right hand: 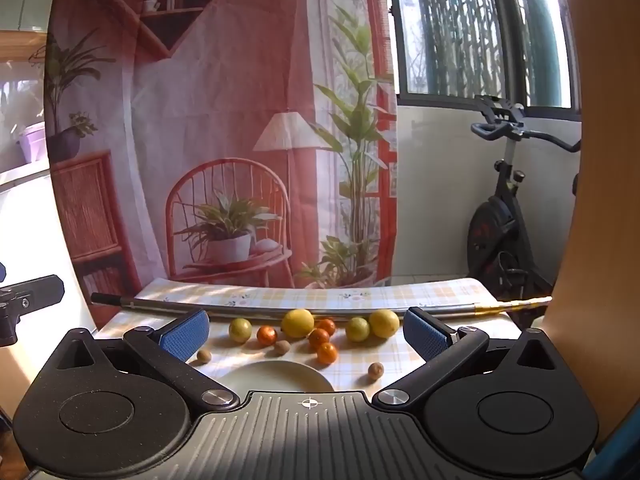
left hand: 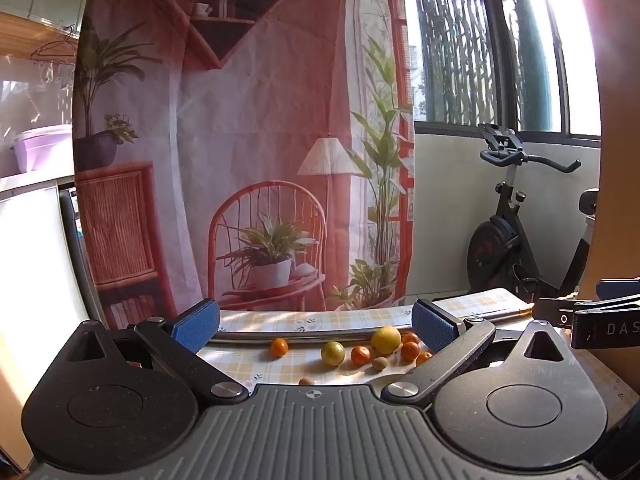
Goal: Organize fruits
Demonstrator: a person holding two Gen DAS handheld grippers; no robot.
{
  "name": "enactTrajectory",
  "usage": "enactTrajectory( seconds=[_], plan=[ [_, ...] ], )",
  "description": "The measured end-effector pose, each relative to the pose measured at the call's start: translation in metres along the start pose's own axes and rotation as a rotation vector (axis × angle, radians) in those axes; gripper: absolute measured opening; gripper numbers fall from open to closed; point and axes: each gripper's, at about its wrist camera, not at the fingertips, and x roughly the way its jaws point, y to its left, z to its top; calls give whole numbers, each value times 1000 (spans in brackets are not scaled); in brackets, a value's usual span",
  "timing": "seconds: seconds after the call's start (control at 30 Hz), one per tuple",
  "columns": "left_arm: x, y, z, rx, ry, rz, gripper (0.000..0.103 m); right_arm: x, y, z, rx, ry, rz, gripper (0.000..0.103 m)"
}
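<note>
Fruit lies loose on a checked tablecloth [right hand: 400, 356]. In the right wrist view I see a large yellow lemon [right hand: 297, 323], a second lemon [right hand: 384, 323], two greenish limes [right hand: 240, 330] [right hand: 357, 329], several small oranges [right hand: 327, 353] and small brown fruits [right hand: 376, 371]. A pale plate [right hand: 276, 376] sits just in front of my right gripper [right hand: 307, 334], which is open and empty above the near table edge. The left wrist view shows the lemon [left hand: 386, 340], a lime [left hand: 333, 353] and oranges [left hand: 279, 347] ahead of my open, empty left gripper [left hand: 316, 326].
A long metal rod [right hand: 280, 310] lies across the table behind the fruit. A printed fabric backdrop [right hand: 224, 140] hangs beyond the table. An exercise bike [right hand: 504, 216] stands at the right by the window. The right gripper's body [left hand: 600, 326] shows at the left view's right edge.
</note>
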Motion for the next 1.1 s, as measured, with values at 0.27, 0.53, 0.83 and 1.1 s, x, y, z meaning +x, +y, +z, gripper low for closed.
enactTrajectory(
  seconds=[0.27,0.53,0.83,1.1],
  plan=[
    [-4,-2,-4,11,-35,4,103,-1,3,4,8,0,-8,103],
    [-8,-5,-5,18,-55,7,103,-2,2,2,-1,-8,-5,103],
    [-10,-6,-7,19,-61,10,103,-4,2,1,-2,-12,-5,103],
    [-13,-7,-8,19,-71,11,103,-5,2,3,-3,-15,-3,103]
  ],
)
